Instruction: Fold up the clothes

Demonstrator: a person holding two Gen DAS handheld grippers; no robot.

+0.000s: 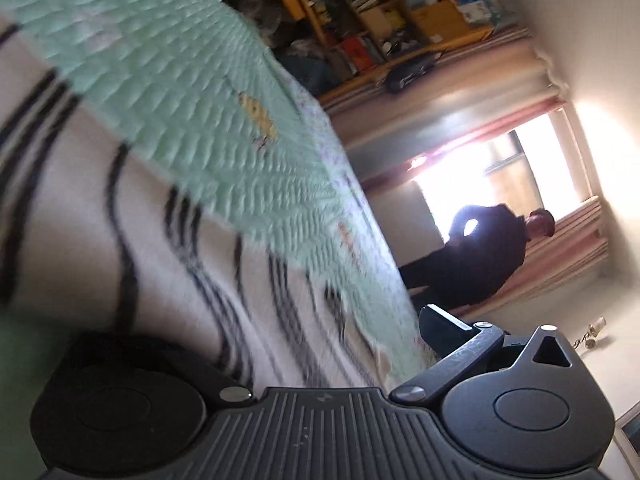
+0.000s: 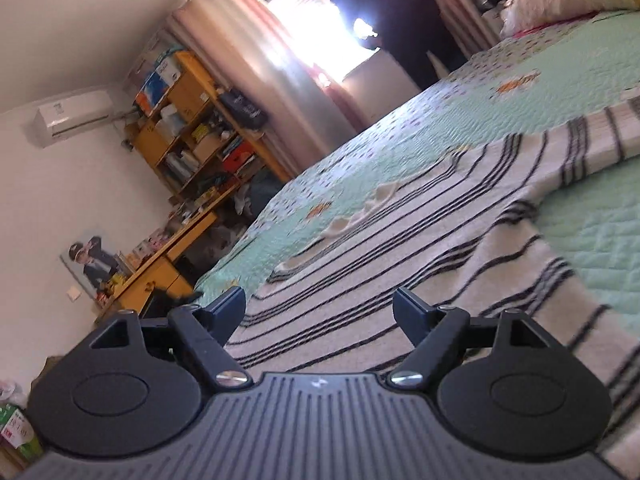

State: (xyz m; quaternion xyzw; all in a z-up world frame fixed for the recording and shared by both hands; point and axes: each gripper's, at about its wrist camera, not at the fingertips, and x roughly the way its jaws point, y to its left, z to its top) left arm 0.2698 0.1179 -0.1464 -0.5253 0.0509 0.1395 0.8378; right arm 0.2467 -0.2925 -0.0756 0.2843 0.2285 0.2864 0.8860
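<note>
- Right tool: jaws wide, nothing between; I see the striped garment just ahead, flat on the bed, long axis running away up-right.
- Left tool: cloth hides one finger, can't tell its state.
- Bystander by the window, well apart, not in the way.

Our left black two-finger gripper is rolled hard to one side, low against the white, black-striped knit garment. Its jaws stand wide. One fingertip shows clear of the garment's edge, and the other is hidden under the cloth. Our right black two-finger gripper points along the garment just above it, tilted, with both fingers spread apart and nothing pressed between them.
</note>
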